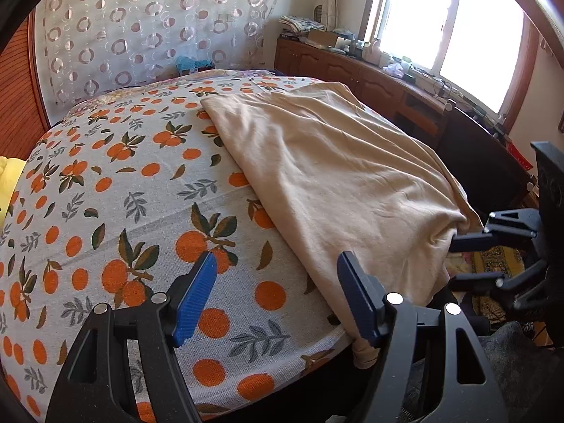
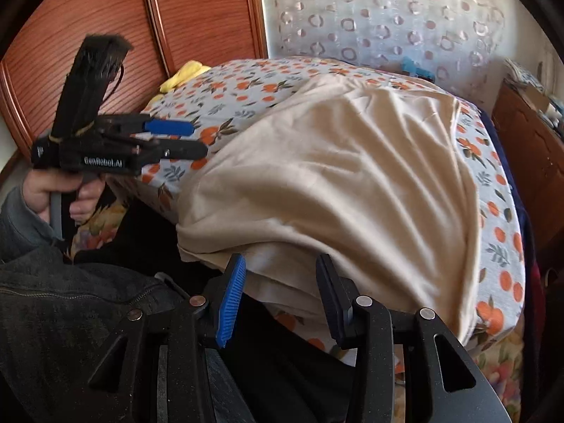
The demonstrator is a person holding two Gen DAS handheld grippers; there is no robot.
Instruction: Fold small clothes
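Observation:
A cream garment [image 1: 335, 176] lies spread on the bed's orange-print sheet [image 1: 123, 176], its near edge hanging over the bed's side. My left gripper [image 1: 278, 259] is open above the sheet, its right finger at the garment's left hem and nothing between the jaws. My right gripper [image 1: 453, 259] comes in from the right, its upper finger touching the bunched near corner. In the right wrist view the right gripper [image 2: 281, 261] stands open just below the hanging edge of the garment [image 2: 335, 176], not pinching it. A hand [image 2: 53, 190] holds the left gripper [image 2: 199, 140] at the left.
A yellow item [image 1: 7, 183] lies at the bed's far left corner. A wooden cabinet [image 1: 370, 74] loaded with small things runs under the window. Wooden wardrobe doors [image 2: 105, 35] and a patterned curtain [image 2: 387, 17] stand behind the bed. A dark jacket [image 2: 70, 299] fills the lower left.

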